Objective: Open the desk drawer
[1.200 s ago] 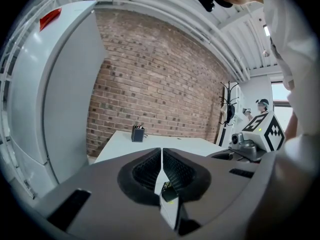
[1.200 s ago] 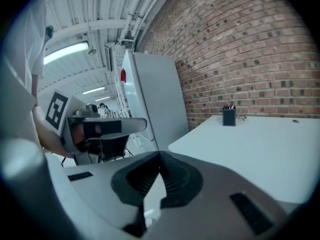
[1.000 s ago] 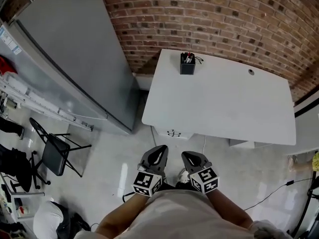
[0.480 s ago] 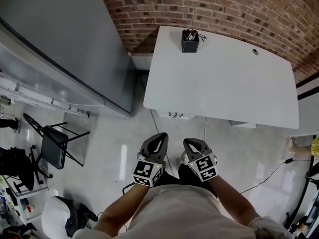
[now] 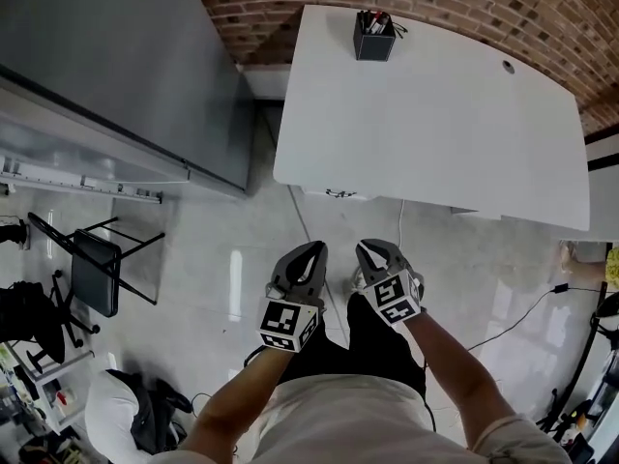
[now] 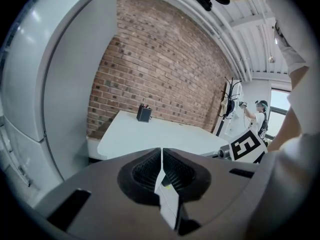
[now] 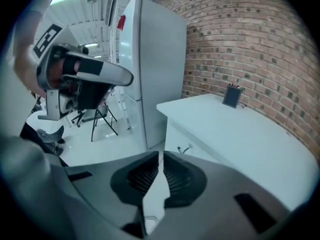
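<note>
A white desk (image 5: 435,124) stands against the brick wall, with a black pen holder (image 5: 374,37) at its back edge. Under its front left edge the white drawer front shows a small dark handle (image 5: 338,193), also seen as the handle (image 7: 185,148) in the right gripper view. The drawer looks closed. My left gripper (image 5: 311,250) and right gripper (image 5: 370,249) hang side by side over the floor, well short of the desk, both shut and empty. The left gripper (image 6: 161,152) points at the desk top (image 6: 150,134). The right gripper (image 7: 160,156) points down toward the drawer front.
A tall grey cabinet (image 5: 126,56) stands left of the desk, with a narrow gap between them. A black folding chair (image 5: 92,271) and a bag (image 5: 126,419) sit on the floor at left. A cable (image 5: 522,312) runs across the floor at right.
Both grippers have sunk lower in front of me, still shut. The desk has slid up in the head view, and the drawer handle shows more plainly under its edge.
</note>
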Demonstrator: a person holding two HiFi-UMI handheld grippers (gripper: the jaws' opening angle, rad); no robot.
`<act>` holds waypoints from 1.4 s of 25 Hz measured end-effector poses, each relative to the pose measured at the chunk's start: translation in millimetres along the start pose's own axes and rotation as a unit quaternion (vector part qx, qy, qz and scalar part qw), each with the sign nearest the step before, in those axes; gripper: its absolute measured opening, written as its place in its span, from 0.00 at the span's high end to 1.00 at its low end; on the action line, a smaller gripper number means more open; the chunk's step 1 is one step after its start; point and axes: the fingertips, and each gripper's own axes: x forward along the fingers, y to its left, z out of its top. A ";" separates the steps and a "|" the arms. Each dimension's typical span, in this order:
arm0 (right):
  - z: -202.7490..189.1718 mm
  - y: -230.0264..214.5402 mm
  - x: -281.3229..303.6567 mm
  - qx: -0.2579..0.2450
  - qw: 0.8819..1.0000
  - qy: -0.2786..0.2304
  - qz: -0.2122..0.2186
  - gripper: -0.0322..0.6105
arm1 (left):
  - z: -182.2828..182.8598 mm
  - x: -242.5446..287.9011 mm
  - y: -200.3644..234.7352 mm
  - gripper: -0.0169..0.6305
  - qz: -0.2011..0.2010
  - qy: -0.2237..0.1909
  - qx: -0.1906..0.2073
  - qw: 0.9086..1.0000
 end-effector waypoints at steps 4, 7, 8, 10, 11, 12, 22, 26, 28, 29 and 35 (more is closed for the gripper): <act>-23.9 -5.7 33.5 -0.023 1.000 0.012 -0.009 0.92 | -30.7 2.7 16.6 0.95 0.015 0.003 -0.005 1.000; -43.3 -8.4 60.1 -0.034 0.999 0.020 -0.011 0.92 | -55.5 6.3 27.6 0.95 0.024 0.010 -0.002 1.000; -50.4 -8.2 68.0 -0.035 0.999 0.025 -0.009 0.92 | -62.6 6.2 30.5 0.95 0.028 0.010 -0.002 1.000; -62.0 -8.3 83.7 -0.041 0.999 0.032 -0.007 0.92 | -76.2 6.3 35.7 0.95 0.034 0.010 -0.007 0.999; -67.7 -8.7 92.4 -0.046 0.998 0.035 -0.006 0.92 | -84.0 7.5 37.7 0.95 0.035 0.010 -0.009 0.999; -74.3 -9.6 101.7 -0.053 0.998 0.040 -0.006 0.91 | -92.7 10.1 39.1 0.95 0.035 0.011 -0.011 0.999; -137.9 -33.7 201.0 -0.133 0.988 0.074 -0.011 0.78 | -186.0 61.0 56.6 0.95 0.022 0.030 -0.013 0.999; -158.6 -40.6 239.9 -0.167 0.983 0.080 -0.012 0.76 | -219.4 79.0 77.3 0.95 0.032 0.037 -0.020 0.999; -170.9 -45.8 255.2 -0.176 0.981 0.084 -0.018 0.74 | -229.7 85.6 83.3 0.95 0.034 0.032 -0.021 0.999; -176.0 -49.2 261.6 -0.179 0.980 0.084 -0.025 0.73 | -234.0 88.7 85.4 0.95 0.034 0.029 -0.021 0.999; -194.3 -59.6 292.7 -0.198 0.975 0.080 -0.055 0.71 | -255.5 102.9 100.1 0.95 0.032 0.020 -0.024 0.999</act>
